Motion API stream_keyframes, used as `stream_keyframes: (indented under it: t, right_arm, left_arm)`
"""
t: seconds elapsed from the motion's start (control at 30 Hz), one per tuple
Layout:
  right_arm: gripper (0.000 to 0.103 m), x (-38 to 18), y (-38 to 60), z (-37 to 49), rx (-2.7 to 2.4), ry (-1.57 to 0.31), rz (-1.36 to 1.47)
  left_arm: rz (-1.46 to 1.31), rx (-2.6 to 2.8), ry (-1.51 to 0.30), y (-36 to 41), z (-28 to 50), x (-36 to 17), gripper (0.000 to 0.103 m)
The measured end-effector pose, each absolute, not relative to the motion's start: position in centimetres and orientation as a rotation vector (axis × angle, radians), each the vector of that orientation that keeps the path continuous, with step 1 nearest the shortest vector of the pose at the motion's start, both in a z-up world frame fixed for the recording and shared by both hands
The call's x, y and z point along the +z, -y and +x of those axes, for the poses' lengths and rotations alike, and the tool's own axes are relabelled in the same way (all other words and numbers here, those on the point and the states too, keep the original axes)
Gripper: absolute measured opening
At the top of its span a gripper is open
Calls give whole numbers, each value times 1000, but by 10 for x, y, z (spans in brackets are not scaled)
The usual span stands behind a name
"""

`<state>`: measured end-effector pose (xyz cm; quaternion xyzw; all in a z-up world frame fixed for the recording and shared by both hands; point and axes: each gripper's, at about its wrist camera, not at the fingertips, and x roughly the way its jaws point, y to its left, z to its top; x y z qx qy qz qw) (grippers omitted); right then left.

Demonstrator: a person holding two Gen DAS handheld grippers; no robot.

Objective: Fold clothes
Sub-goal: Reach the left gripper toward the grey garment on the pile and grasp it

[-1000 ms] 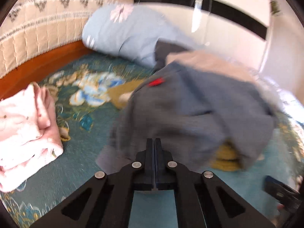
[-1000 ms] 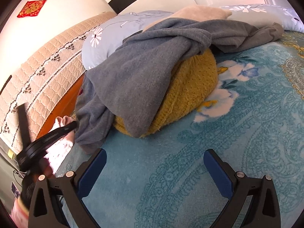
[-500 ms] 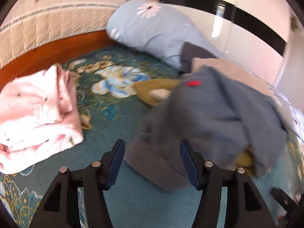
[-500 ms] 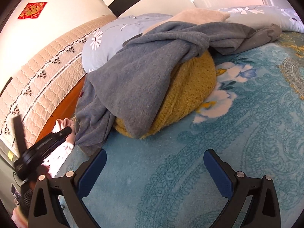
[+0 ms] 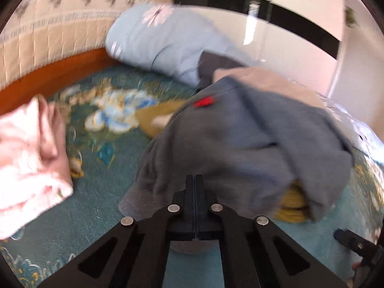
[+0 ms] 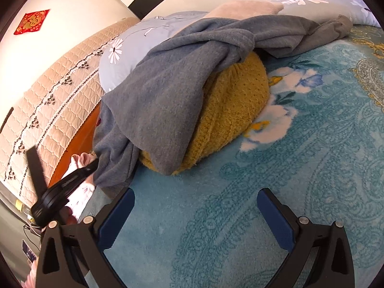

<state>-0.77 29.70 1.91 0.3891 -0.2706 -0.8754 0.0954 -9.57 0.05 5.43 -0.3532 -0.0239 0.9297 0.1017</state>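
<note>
A grey sweater (image 5: 240, 144) (image 6: 168, 96) with a small red tag lies crumpled over a mustard knit garment (image 6: 228, 110) (image 5: 290, 206) on the teal floral bedspread (image 6: 300, 168). My left gripper (image 5: 195, 180) (image 6: 94, 165) is shut, its tips against the sweater's near hem; I cannot see whether cloth is pinched between them. The right gripper (image 6: 194, 213) (image 5: 355, 242) stands open and empty over bare bedspread, in front of the pile.
Folded pink clothes (image 5: 28, 158) (image 6: 81, 192) sit at the left by the wooden bed edge. A light blue flowered pillow (image 5: 163, 43) (image 6: 124, 55) and a beige garment (image 5: 264, 81) lie behind the pile. The quilted headboard (image 5: 48, 43) bounds the far side.
The left gripper stood open half a second ago and has shut again, closer to the sweater's hem. The right gripper has stayed open and still.
</note>
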Motion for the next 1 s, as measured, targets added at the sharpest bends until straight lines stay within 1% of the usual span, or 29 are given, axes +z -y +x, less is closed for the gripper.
stream_keyframes:
  t: [0.13,0.17,0.2,0.23,0.27,0.3,0.43,0.53,0.6,0.7,0.8,0.83,0.87,0.9,0.93,0.97,1.0]
  right_arm:
    - [103,17,-291,-5,-2611,797,1144]
    - [103,17,-290,-4,-2615,791,1142]
    - [103,17,-290,-4,-2616,788,1142]
    - [103,16,-291,-5,-2611,791,1146]
    - [103,16,-291,-7,-2605,794,1150]
    - [103,16,-292,-8,-2600,797,1152]
    - [103,16,-294,-9,-2587,807,1156]
    - [103,16,-293,-10,-2586,799,1161]
    - [103,15,-292,-11,-2592,787,1165]
    - [103,15,-290,-12,-2595,792,1150]
    - [103,14,-289,-12,-2604,788,1131]
    - [103,14,-289,-12,-2606,791,1121]
    - [103,13,-288,-12,-2608,793,1113]
    - [103,13,-288,-12,-2608,790,1116]
    - [103,13,-288,-12,-2607,785,1123]
    - [103,13,-289,-12,-2607,779,1131]
    - [103,13,-289,-12,-2608,770,1140]
  left_arm:
    - [-1053,2816,-11,-2,-95,66,1]
    - [-1075,2831,-13,3,-102,64,4]
    - [-1100,2833,5,10,-110,59,20]
    - [-1126,2834,24,16,-118,55,33]
    - [-1150,2830,49,22,-126,51,57]
    - [-1171,2806,95,29,-133,44,63]
    - [-1259,2628,284,45,-156,18,63]
    - [-1243,2545,382,52,-166,6,67]
    - [-1230,2518,423,57,-171,1,73]
    - [-1219,2473,442,60,-176,1,73]
    - [-1183,2444,376,51,-173,5,72]
    - [-1179,2433,363,49,-172,6,71]
    - [-1175,2423,353,47,-172,6,67]
    - [-1166,2417,359,47,-169,7,54]
    - [-1157,2413,361,47,-167,8,47]
    - [-1144,2420,351,46,-165,10,29]
    - [-1131,2428,337,44,-163,13,18]
